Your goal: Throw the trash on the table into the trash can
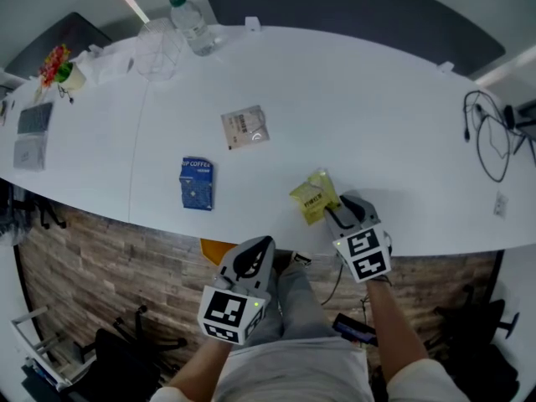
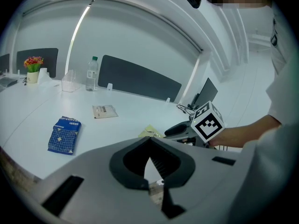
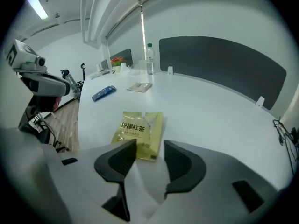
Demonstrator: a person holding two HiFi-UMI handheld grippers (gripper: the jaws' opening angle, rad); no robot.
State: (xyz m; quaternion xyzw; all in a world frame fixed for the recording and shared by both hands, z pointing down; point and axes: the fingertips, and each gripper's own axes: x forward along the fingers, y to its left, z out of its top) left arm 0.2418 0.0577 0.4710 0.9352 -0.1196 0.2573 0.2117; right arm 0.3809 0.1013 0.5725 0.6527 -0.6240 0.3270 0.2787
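Three flat packets lie on the white table (image 1: 377,124). The yellow foil packet (image 1: 315,196) is nearest the person, close to the table's front edge. It is a crinkled rectangle with a ragged far end, and its long axis runs straight away from the right gripper (image 1: 337,212). That gripper's jaws stand apart on either side of the packet's near short edge, their dark pads not pressing on it. One blue checked packet (image 1: 196,182) and one tan paper sachet (image 1: 244,127) lie well apart to the left and farther back. The left gripper (image 1: 254,254) hangs off the table's edge above the person's lap, jaws together on nothing. One clear water bottle (image 1: 191,23) stands at the far rim.
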